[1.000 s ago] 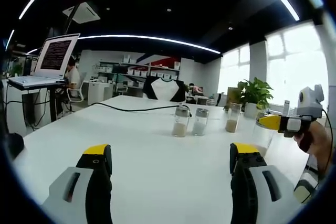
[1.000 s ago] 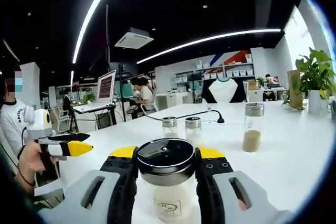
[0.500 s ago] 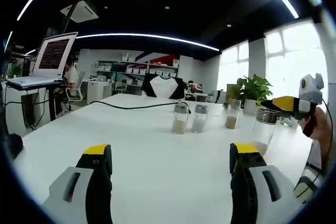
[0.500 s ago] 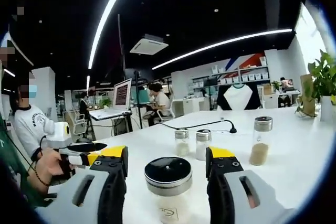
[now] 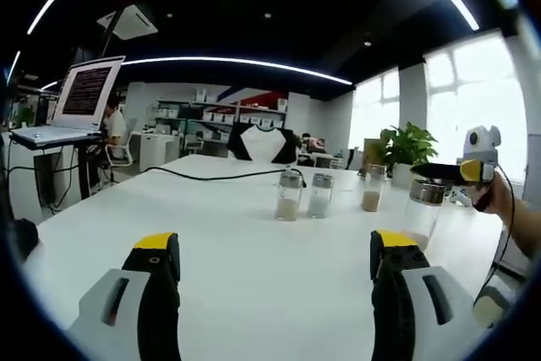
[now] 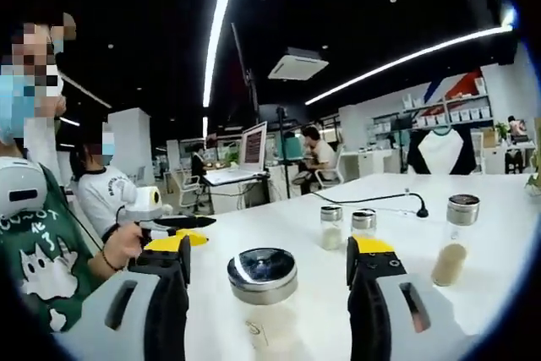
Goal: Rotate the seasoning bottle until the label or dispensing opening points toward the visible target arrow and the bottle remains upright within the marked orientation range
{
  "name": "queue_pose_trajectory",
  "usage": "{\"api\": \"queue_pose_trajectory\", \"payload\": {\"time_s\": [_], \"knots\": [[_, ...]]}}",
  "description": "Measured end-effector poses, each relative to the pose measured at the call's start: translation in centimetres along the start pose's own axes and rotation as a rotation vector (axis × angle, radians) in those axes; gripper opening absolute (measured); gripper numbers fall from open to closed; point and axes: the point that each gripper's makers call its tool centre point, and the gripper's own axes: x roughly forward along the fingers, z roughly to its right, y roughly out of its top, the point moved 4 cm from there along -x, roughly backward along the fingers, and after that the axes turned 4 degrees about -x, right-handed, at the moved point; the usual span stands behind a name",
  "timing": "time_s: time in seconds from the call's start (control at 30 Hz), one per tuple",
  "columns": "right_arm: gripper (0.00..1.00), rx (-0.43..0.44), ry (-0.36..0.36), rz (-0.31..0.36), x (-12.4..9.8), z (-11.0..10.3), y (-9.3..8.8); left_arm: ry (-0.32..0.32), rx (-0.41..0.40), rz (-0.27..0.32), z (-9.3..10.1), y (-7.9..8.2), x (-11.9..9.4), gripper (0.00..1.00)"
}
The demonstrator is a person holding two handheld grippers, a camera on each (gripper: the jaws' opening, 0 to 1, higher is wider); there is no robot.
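The seasoning bottle (image 6: pixel 263 293), clear glass with a shiny round lid, stands upright on the white table (image 6: pixel 296 234) between my right gripper's (image 6: pixel 270 251) open jaws, touching neither. In the left gripper view the same bottle (image 5: pixel 424 209) stands at the right, and the right gripper (image 5: pixel 435 172) hovers just over its lid, held by a hand. My left gripper (image 5: pixel 275 247) is open over bare table with nothing between its jaws. It also appears in the right gripper view as the left gripper (image 6: pixel 193 227), low at the left.
Two small shakers (image 5: pixel 288 196) (image 5: pixel 319 194) and a taller jar (image 5: pixel 372 189) stand mid-table, with a black cable (image 5: pixel 220 177) behind them. A laptop (image 5: pixel 84 95) sits on a stand at the left. A potted plant (image 5: pixel 410 151) is at the far right. People sit in the background.
The right gripper opened and let go of the seasoning bottle, which now stands free. It then drew back a little and its view swung left. The left gripper stayed put.
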Motion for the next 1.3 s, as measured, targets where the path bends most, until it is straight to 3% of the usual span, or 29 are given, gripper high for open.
{"api": "queue_pose_trajectory", "payload": {"time_s": [0.1, 0.23, 0.33, 0.4, 0.5, 0.67, 0.7, 0.73, 0.8, 0.93, 1.07, 1.3], "knots": [[0.80, 0.021, 0.117, 0.021, -0.4, -0.2, -0.1, -0.004, 0.011, -0.007, 0.2, 0.0, 0.0, 0.98], [0.80, 0.026, 0.136, 0.027, 0.0, 0.9, -0.5, -0.007, 0.010, -0.012, 0.2, -0.2, 0.1, 0.98], [0.80, 0.029, 0.190, -0.005, 0.5, 0.9, -1.2, -0.012, 0.014, -0.015, 0.3, -0.2, 0.1, 0.98], [0.77, 0.036, 0.254, -0.016, 0.8, 0.4, -1.7, -0.011, 0.012, -0.011, 0.3, -0.1, 0.1, 0.98], [0.73, 0.045, 0.293, -0.037, 1.2, 0.1, -2.2, -0.010, 0.008, -0.012, 0.2, -0.1, 0.0, 0.98], [0.63, 0.033, 0.344, 0.008, 1.8, -0.1, -1.3, -0.002, -0.001, -0.019, 0.0, -0.4, 0.2, 0.98], [0.63, 0.032, 0.365, -0.019, 1.8, -0.4, -1.5, -0.008, -0.013, -0.025, 0.0, -0.5, 0.1, 0.98], [0.63, 0.016, 0.369, -0.050, 1.7, -0.4, -1.8, -0.011, -0.017, -0.021, 0.0, -0.5, 0.1, 0.98], [0.62, 0.031, 0.384, -0.046, 2.0, -0.5, -1.8, -0.005, -0.018, -0.009, 0.0, -0.3, 0.1, 0.98], [0.57, 0.019, 0.400, -0.099, 2.5, -0.4, -3.0, -0.003, -0.024, -0.013, -0.1, -0.4, 0.1, 0.98], [0.42, 0.025, 0.429, -0.089, 2.6, -0.5, -3.2, 0.002, -0.023, -0.011, -0.2, -0.4, 0.1, 0.98], [0.41, -0.029, 0.425, -0.072, 3.0, -0.3, -3.1, 0.002, -0.028, -0.017, -0.2, -0.6, 0.1, 0.98]]}}
